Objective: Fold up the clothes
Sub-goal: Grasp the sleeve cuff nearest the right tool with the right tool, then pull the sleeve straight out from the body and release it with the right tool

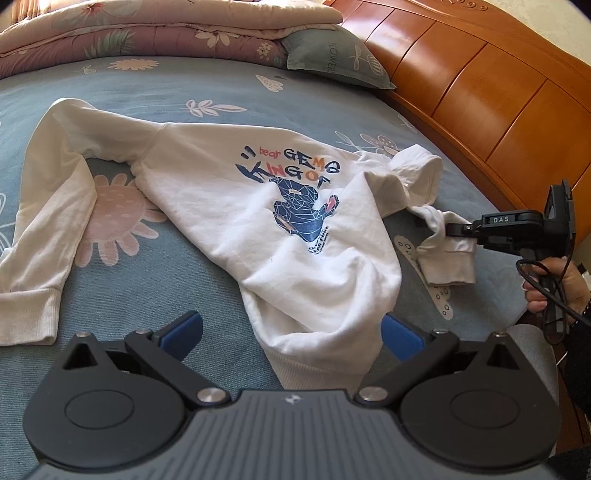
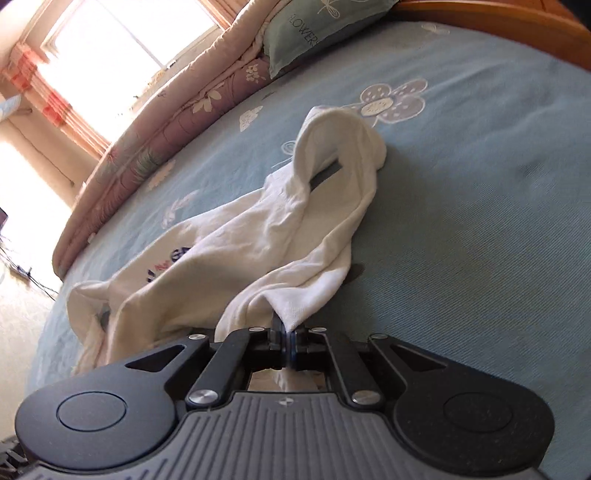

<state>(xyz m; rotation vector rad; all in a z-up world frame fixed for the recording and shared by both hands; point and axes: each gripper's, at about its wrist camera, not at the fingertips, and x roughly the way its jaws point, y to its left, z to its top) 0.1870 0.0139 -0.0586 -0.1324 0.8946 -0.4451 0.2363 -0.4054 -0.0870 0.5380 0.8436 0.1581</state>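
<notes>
A white sweatshirt (image 1: 229, 206) with a blue bear print lies face up on the blue flowered bedsheet (image 1: 155, 269). Its hem sits between the wide-apart blue pads of my left gripper (image 1: 291, 330), which stands open just above it. One sleeve (image 1: 33, 240) trails off to the left, flat on the sheet. My right gripper (image 1: 452, 229) is shut on the other sleeve (image 1: 443, 254) near its cuff, holding it slightly off the bed. In the right wrist view that sleeve (image 2: 317, 236) runs away from the closed right gripper (image 2: 287, 341) toward the sweatshirt's body (image 2: 177, 266).
A folded floral quilt (image 1: 140, 33) and a green pillow (image 1: 332, 59) lie at the far side of the bed. An orange wooden headboard (image 1: 480, 92) runs along the right. A person's hand (image 1: 557, 284) grips the right tool. A bright window (image 2: 110, 48) shows beyond the bed.
</notes>
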